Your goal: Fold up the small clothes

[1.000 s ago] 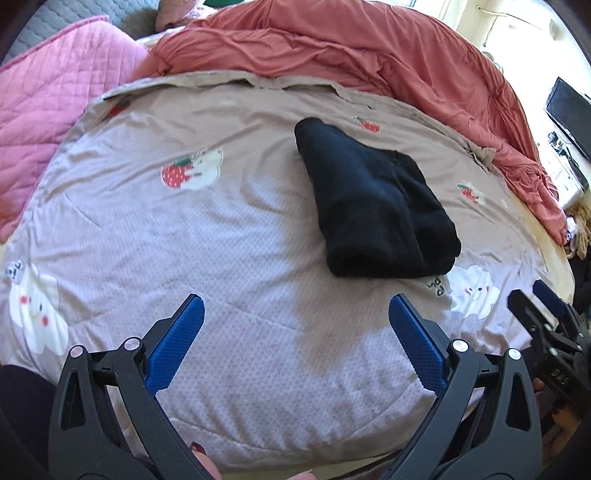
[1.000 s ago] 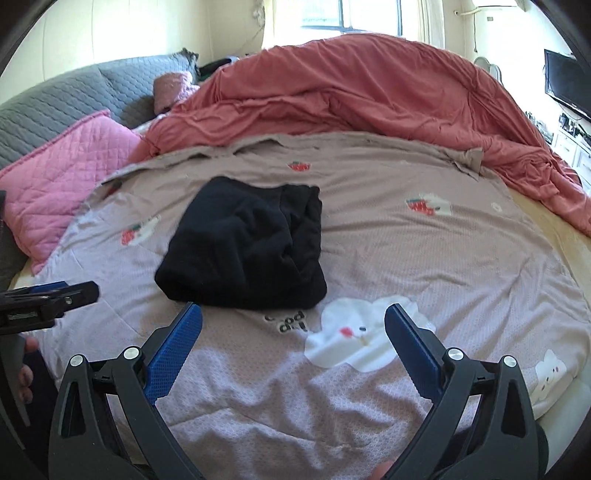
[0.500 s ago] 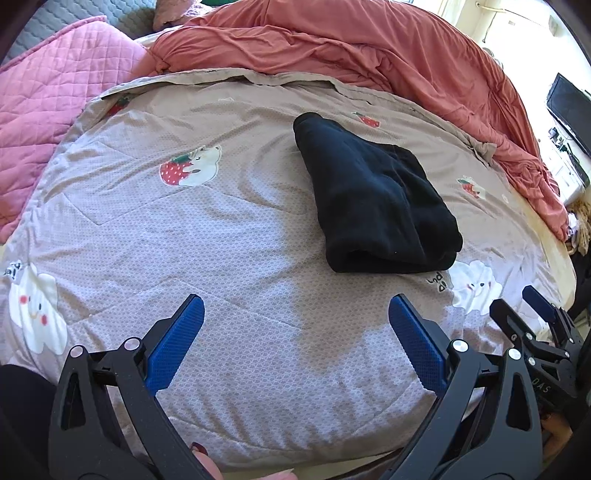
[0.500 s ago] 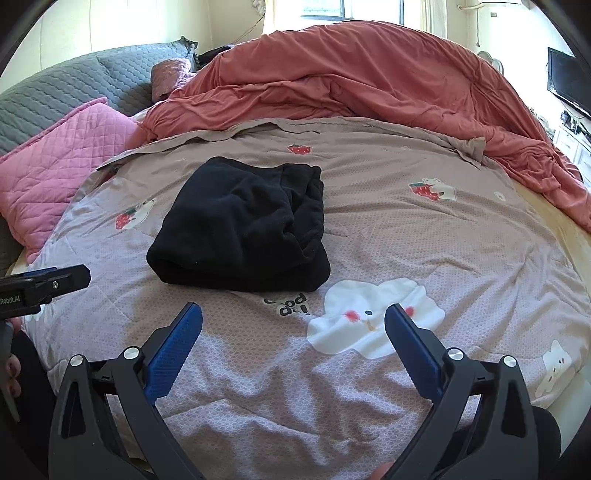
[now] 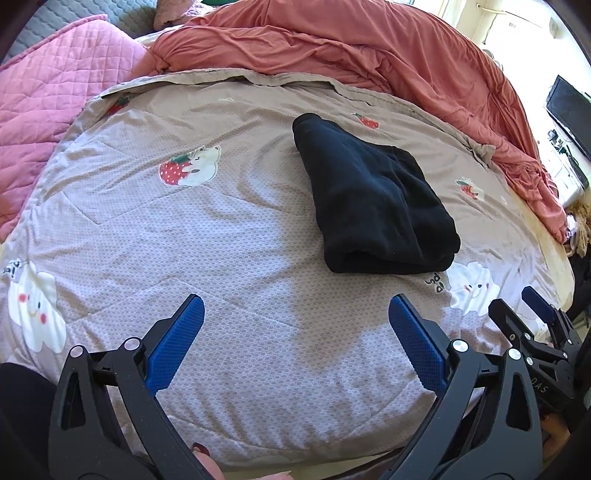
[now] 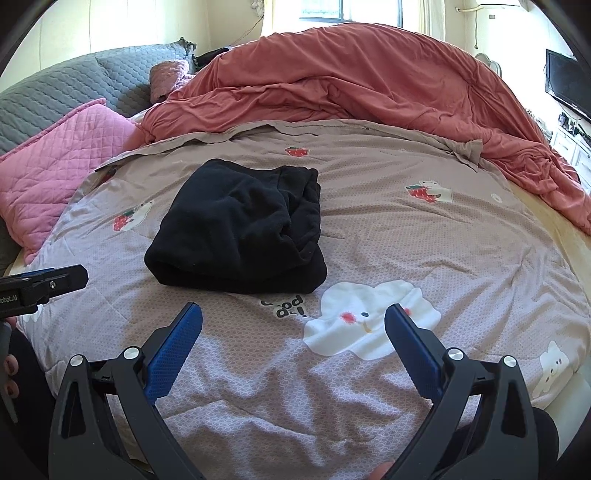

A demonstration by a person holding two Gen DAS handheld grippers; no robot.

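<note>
Garment, black and folded, lies on the bed quilt at my one o'clock; left tool and right tool both spread, holding nothing.

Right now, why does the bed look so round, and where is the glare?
Both views: fisheye lenses bow the patterned quilt into a dome. Right wrist view: the window washes out. Left wrist view: the upper right corner glares, and the black folded garment loses detail.

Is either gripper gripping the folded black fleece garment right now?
No: the folded black fleece garment lies free on the bed, with the right gripper and left gripper both open short of it.
</note>
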